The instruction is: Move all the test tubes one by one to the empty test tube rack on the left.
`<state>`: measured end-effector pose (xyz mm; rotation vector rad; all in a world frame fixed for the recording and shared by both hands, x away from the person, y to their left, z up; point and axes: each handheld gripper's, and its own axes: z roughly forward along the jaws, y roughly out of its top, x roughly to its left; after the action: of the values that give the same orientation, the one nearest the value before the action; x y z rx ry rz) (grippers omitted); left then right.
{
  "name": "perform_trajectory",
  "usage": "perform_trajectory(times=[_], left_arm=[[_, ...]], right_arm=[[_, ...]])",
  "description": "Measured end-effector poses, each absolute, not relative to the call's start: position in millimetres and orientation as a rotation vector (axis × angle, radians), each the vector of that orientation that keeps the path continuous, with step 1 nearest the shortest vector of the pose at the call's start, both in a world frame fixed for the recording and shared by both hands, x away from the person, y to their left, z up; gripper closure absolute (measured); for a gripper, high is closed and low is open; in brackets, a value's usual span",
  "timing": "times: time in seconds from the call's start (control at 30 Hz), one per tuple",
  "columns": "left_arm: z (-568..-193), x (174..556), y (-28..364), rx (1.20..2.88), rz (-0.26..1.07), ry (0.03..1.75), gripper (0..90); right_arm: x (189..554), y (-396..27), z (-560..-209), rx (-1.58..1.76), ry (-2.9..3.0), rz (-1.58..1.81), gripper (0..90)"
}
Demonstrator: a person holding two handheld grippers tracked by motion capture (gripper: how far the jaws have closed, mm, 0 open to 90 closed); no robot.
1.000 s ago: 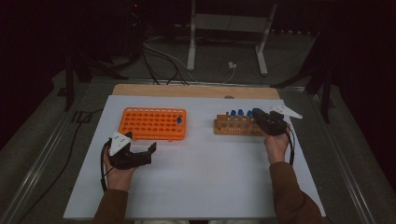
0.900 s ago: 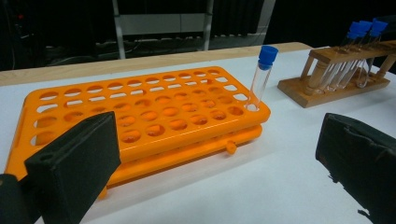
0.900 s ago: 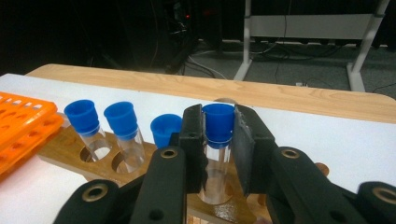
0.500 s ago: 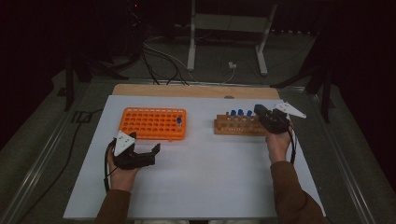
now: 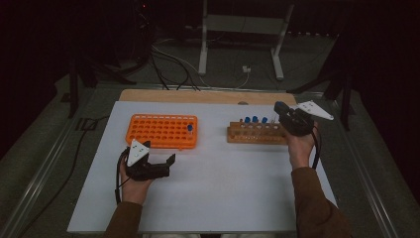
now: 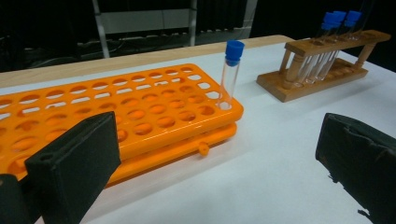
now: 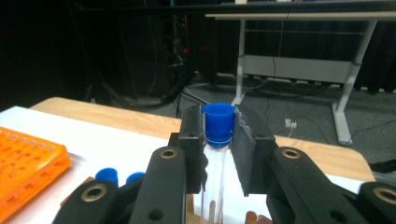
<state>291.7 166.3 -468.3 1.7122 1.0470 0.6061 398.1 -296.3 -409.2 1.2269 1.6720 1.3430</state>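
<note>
An orange tube rack [image 5: 161,131] [image 6: 116,112] lies left of centre with one blue-capped tube [image 5: 189,129] [image 6: 230,74] standing in its right end. To the right stands a wooden rack [image 5: 255,134] [image 6: 322,70] holding three blue-capped tubes [image 5: 254,120]. My right gripper [image 5: 280,110] [image 7: 218,140] is shut on a blue-capped tube [image 7: 217,135], held just above the wooden rack's right end. My left gripper [image 5: 168,163] rests open on the table in front of the orange rack, its fingers [image 6: 74,168] with nothing between them.
The white tabletop [image 5: 223,188] has a wooden strip [image 5: 198,96] along its far edge. Beyond it are cables and a metal stand [image 5: 237,34] on the floor. Free room lies in front of both racks.
The right gripper has risen slightly with the tube over the wooden rack's right end. The left gripper has shifted a little to the right.
</note>
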Motion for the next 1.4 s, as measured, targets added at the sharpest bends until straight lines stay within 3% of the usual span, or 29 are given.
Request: perform_trajectory(times=[0.47,0.77,1.4], left_arm=[[-457.5,300.0,132.3,1.724,0.585,0.969,0.7],[-442.7,310.8,74.1,1.768,0.564,0.848,1.2],[-433.8,328.5,4.2,1.816,0.536,0.802,10.9]], right_arm=[[384.7,-298.0,-380.1,1.141,1.661,1.364,73.9],[369.4,-287.3,-362.8,1.071,1.691,1.42,73.8],[343.6,-227.7,-366.9,0.954,1.827,1.61,73.6]])
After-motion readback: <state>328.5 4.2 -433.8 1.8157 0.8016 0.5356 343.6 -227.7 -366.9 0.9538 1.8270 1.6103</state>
